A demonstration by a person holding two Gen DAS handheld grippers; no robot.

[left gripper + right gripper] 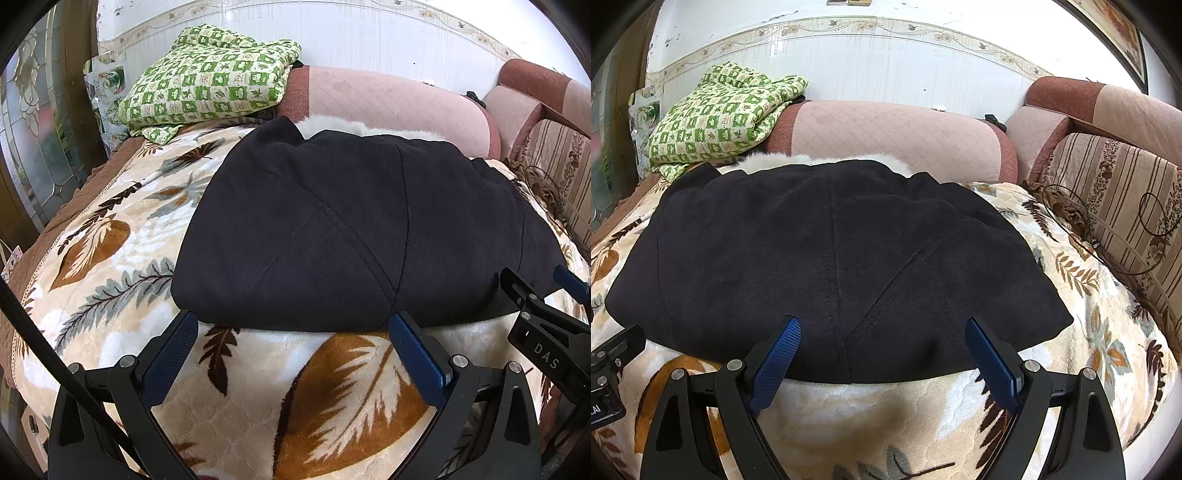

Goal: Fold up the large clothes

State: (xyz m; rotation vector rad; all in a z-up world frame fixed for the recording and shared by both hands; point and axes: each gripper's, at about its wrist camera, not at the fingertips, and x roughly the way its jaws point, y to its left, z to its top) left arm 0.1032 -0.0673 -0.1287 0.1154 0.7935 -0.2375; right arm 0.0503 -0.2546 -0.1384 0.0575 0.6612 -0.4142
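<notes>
Tools, left (293,325) and right (882,330), side by side, fingers spread wide at near edge of dark coat (351,229).

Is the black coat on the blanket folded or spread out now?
Folded. The black coat lies as a compact bundle on the leaf-print blanket, with no sleeves spread and white fur trim behind.

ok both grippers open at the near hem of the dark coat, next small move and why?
Probably ease both forward and down so the fingers straddle the near edge, then close. The left gripper and right gripper stand wide open at the dark coat, gripping nothing. The coat lies spread on the leaf-print blanket, white fur trim at the far end.
</notes>
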